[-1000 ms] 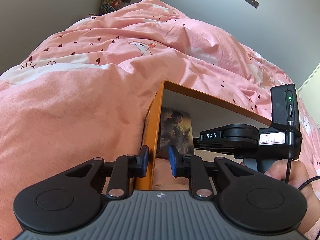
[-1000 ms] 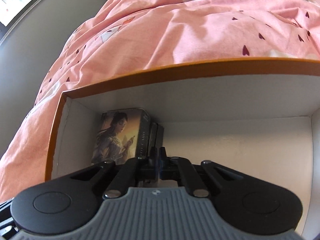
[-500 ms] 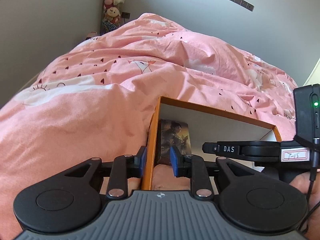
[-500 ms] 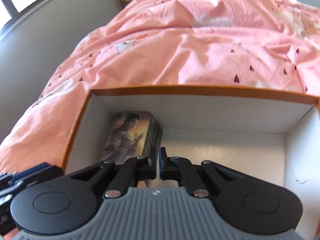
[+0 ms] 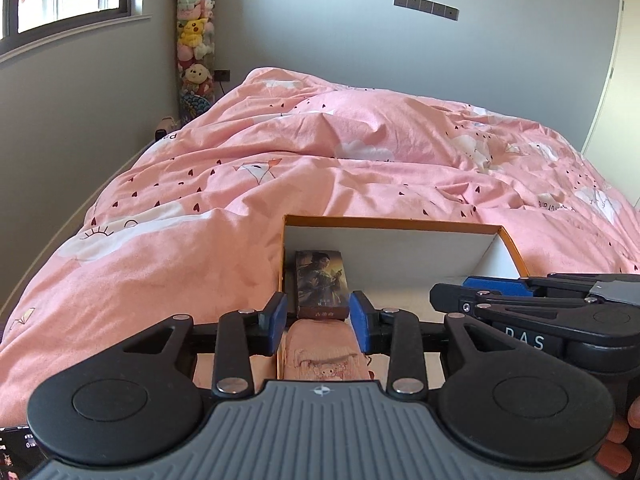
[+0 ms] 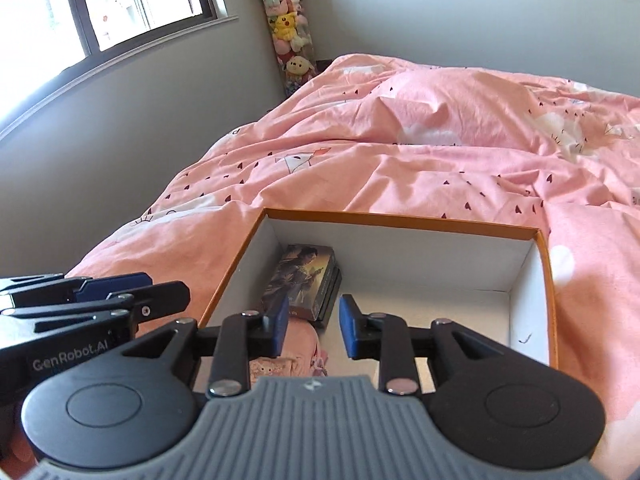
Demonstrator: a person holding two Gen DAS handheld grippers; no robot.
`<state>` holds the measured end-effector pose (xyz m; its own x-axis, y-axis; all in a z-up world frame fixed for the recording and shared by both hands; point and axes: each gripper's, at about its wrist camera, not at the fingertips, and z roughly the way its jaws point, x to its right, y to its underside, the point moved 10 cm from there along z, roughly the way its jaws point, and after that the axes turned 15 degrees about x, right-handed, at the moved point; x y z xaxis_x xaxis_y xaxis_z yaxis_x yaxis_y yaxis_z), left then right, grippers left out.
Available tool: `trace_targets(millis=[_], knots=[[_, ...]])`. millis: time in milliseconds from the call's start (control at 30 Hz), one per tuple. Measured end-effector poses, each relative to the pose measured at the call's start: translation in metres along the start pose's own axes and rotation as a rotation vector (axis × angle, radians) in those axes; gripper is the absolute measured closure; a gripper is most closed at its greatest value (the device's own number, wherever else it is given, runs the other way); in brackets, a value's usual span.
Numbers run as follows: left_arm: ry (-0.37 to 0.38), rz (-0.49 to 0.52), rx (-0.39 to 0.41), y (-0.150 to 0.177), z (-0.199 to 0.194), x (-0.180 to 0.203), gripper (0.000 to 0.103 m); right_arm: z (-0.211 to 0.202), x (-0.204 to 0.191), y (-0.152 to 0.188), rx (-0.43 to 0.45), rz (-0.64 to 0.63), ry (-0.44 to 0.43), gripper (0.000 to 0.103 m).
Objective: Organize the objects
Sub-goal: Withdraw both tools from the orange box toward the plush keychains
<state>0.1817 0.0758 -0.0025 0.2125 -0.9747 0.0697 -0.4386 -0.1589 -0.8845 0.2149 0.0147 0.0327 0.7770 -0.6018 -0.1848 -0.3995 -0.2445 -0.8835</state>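
An orange-rimmed box (image 5: 392, 225) (image 6: 400, 222) with a white inside lies on the pink bed. In its left corner lies a stack of illustrated card boxes (image 5: 320, 282) (image 6: 306, 278), with a pink patterned item (image 5: 320, 344) (image 6: 298, 344) just in front of them. My left gripper (image 5: 319, 322) is open and empty above the box's near left edge. My right gripper (image 6: 313, 326) is open and empty above the box, close to the stack. Each gripper shows in the other's view, the right one (image 5: 520, 300) and the left one (image 6: 92, 296).
The pink duvet (image 5: 360, 152) covers the bed all round the box. A tall tube of plush toys (image 5: 195, 44) stands in the far corner by the grey wall. A window (image 6: 120, 4) is at the left. A phone screen (image 5: 16, 448) shows at the bottom left.
Both grippers have pulled back and up from the box, so the room shows. The right gripper has gone from shut to open. The left gripper's fingers have spread wider.
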Motion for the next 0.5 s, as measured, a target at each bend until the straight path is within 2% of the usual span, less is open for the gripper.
trace_targets(millis=[233,500], knots=[[0.043,0.021,-0.093,0.031,-0.012,0.009,0.060,-0.050,0.003,0.018,0.053,-0.022,0.046,0.067],[0.063,0.076,-0.178,0.071,-0.030,0.018,0.060,-0.086,0.004,0.063,0.023,-0.016,0.075,0.060]])
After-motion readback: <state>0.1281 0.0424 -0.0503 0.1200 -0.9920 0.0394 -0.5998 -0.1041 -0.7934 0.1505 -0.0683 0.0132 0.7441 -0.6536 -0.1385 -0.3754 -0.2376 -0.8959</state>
